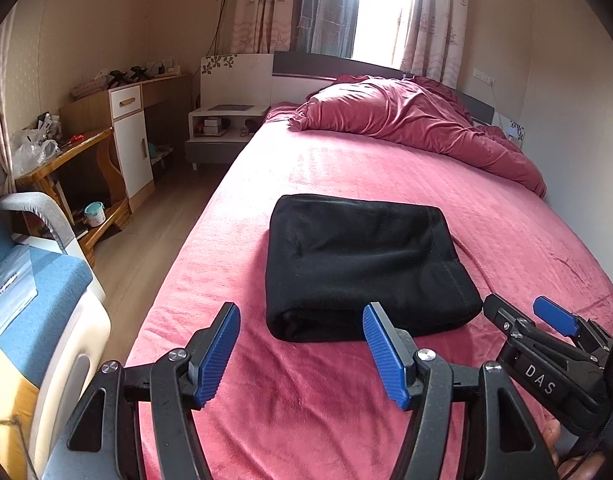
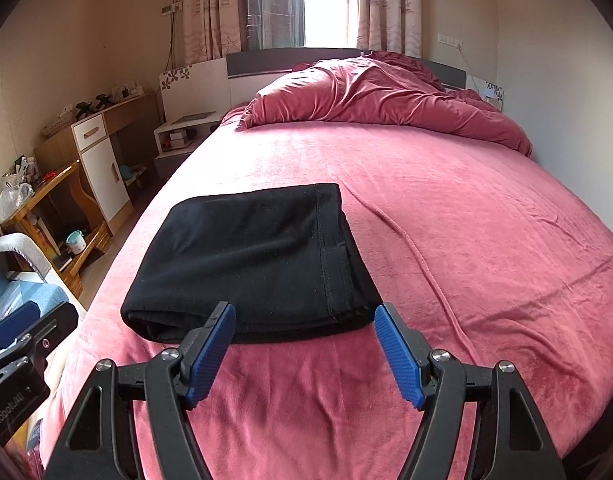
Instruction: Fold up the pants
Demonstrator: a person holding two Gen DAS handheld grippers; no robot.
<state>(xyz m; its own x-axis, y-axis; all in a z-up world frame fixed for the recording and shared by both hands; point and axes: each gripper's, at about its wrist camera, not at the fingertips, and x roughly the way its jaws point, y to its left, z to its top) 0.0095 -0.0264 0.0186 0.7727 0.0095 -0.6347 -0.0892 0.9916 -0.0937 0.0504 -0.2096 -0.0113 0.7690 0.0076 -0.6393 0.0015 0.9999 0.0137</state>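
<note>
Black pants [image 1: 362,264] lie folded into a compact rectangle on the pink bed [image 1: 386,168], also in the right wrist view [image 2: 258,260]. My left gripper [image 1: 302,320] is open and empty, just short of the bundle's near edge. My right gripper [image 2: 304,320] is open and empty, its fingertips at the bundle's near edge, not gripping it. The right gripper also shows at the lower right of the left wrist view [image 1: 522,312]. The left gripper shows at the lower left of the right wrist view [image 2: 26,328].
A rumpled pink duvet [image 1: 418,120] is piled at the head of the bed. A nightstand [image 1: 222,124], a cabinet [image 1: 126,132] and a cluttered wooden desk [image 1: 66,160] stand left of the bed. A blue chair [image 1: 30,288] is near left. A wall runs along the right side.
</note>
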